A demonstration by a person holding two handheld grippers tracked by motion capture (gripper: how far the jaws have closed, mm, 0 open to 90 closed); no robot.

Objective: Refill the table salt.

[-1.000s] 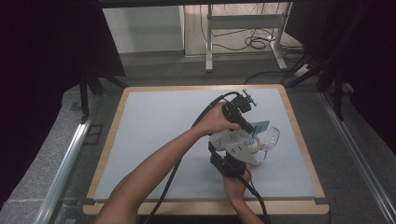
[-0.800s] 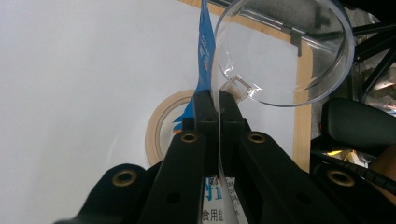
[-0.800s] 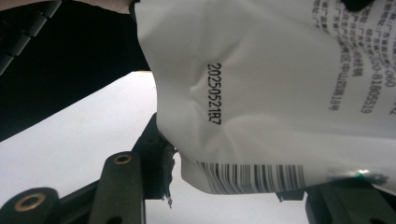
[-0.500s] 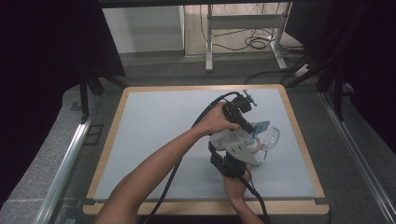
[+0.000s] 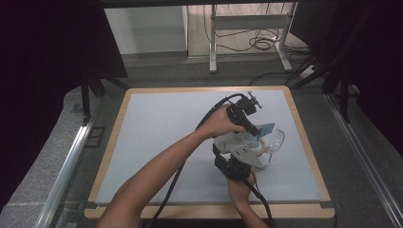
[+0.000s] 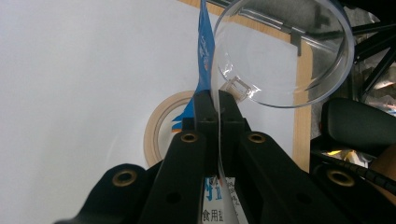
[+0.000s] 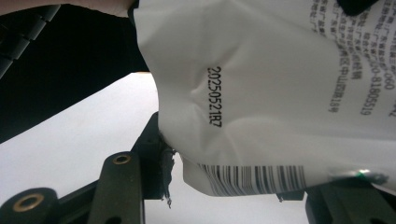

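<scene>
Even, soft overhead light on the pale table, dark surroundings all round, faint shadow beneath the grippers, and the white bag blurs close to the right jaws.

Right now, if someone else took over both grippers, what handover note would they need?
Left gripper: shut on the top edge of the packet, pinching it thin.
Right gripper: shut on the packet's lower end, near the barcode.
Packet: held between both grippers over the right part of the mat.
Clear bowl: empty, just beyond the packet's top. Tape roll lies on the mat under it.
Done: packet gripped at both ends. The top does not look torn open, though I cannot be sure.
Left: probably open the packet and tip it into the bowl.
</scene>
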